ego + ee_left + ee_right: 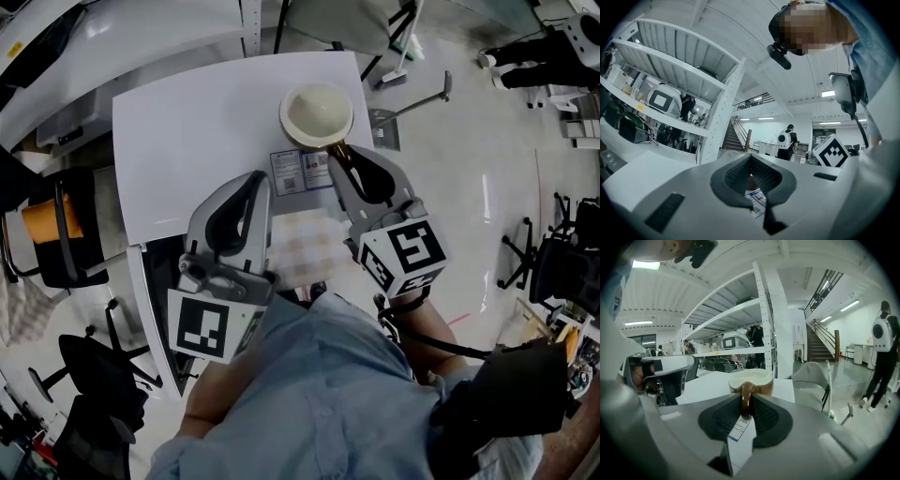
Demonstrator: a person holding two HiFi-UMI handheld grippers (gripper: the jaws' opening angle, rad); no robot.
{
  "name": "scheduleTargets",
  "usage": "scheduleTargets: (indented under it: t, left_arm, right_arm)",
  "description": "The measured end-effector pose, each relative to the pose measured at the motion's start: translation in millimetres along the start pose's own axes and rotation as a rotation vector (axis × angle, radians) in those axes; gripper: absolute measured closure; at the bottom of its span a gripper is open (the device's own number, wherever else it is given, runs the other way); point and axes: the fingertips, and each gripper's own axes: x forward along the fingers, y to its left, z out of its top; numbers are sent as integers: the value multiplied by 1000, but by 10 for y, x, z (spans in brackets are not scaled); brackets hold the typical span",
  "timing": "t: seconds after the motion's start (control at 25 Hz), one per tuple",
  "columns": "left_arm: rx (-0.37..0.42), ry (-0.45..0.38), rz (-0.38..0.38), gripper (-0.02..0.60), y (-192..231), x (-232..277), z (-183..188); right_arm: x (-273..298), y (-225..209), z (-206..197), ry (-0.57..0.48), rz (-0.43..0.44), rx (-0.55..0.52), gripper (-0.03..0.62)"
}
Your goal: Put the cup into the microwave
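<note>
White counter (187, 141); cup (317, 114) upright, its handle (746, 397) towards the right tool (339, 157), which is clenched on it. Left tool (255, 183) farther from cup, closed, empty.

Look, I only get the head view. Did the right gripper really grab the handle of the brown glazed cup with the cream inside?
Observer: Yes. In the right gripper view the right gripper is shut on the looped handle of the brown glazed cup, pinched between dark ribbed pads.
Operator: Is the left one holding anything?
Observer: No. The left gripper view shows the left gripper shut with nothing between its jaws.
</note>
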Motion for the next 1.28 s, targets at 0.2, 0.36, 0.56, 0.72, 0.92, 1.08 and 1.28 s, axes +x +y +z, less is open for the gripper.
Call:
scheduleTargets:
  t: [0.2, 0.36, 0.56, 0.72, 0.92, 1.08, 1.28]
  left_arm:
    - [2, -5, -6, 577, -16, 20, 21]
    - [0, -3, -17, 577, -35, 24, 5]
    - [0, 1, -25, 577, -34, 18, 5]
    - [-5, -5, -34, 577, -40, 31, 11]
    - [-15, -7, -44, 577, -65, 52, 3]
    - [-20, -5, -37, 577, -42, 38, -10]
    - [-34, -12, -28, 577, -9, 21, -29]
  right_arm:
    - [-2, 16, -122, 26, -14, -25, 530]
    - [3, 19, -129, 31, -9, -32, 530]
    - [-47, -132, -125, 41, -32, -80, 523]
    - [-35, -265, -92, 21, -41, -78, 513]
    - [-55, -252, -63, 20, 56, -65, 427]
    - [-39, -216, -43, 129, 172, -143, 427]
    - [30, -232, -43, 302, 251, -196, 436]
